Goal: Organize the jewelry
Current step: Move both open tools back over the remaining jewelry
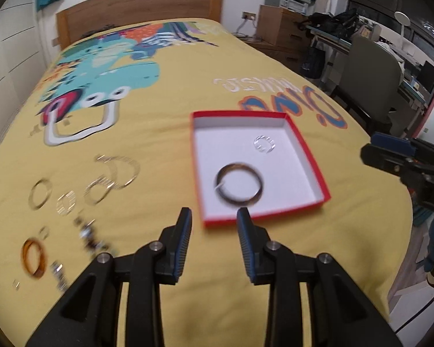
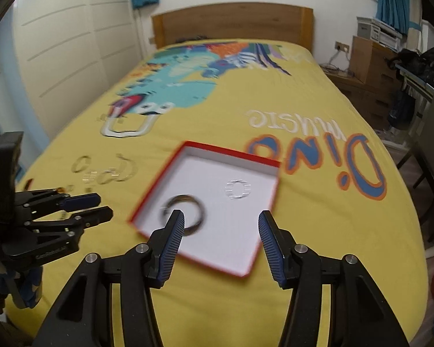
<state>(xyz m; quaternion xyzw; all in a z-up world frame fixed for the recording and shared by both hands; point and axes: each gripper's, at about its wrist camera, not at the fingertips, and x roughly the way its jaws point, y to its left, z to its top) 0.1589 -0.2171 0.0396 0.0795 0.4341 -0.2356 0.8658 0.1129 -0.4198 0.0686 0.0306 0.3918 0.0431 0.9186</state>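
Observation:
A red-rimmed white box [image 1: 201, 170] lies on the yellow bedspread, also in the right wrist view [image 2: 147, 202]. In it lie a dark metal bangle [image 1: 239, 183] [image 2: 198, 206] and a small sparkly ring [image 1: 264, 143] [image 2: 238, 189]. Left of the box lie several loose pieces: silver hoops [image 1: 117, 173], a gold ring [image 1: 40, 194], an amber bangle [image 1: 34, 258] and small bits. My left gripper [image 1: 214, 217] is open and empty just before the box's near edge; it also shows in the right wrist view [image 2: 101, 206]. My right gripper [image 2: 221, 217] is open and empty over the box.
The bed's wooden headboard [image 1: 139, 5] is at the far end. A wooden nightstand [image 1: 283, 26], a desk and a chair [image 1: 367, 78] stand to the right of the bed. White wardrobe doors [image 2: 58, 43] stand to the left.

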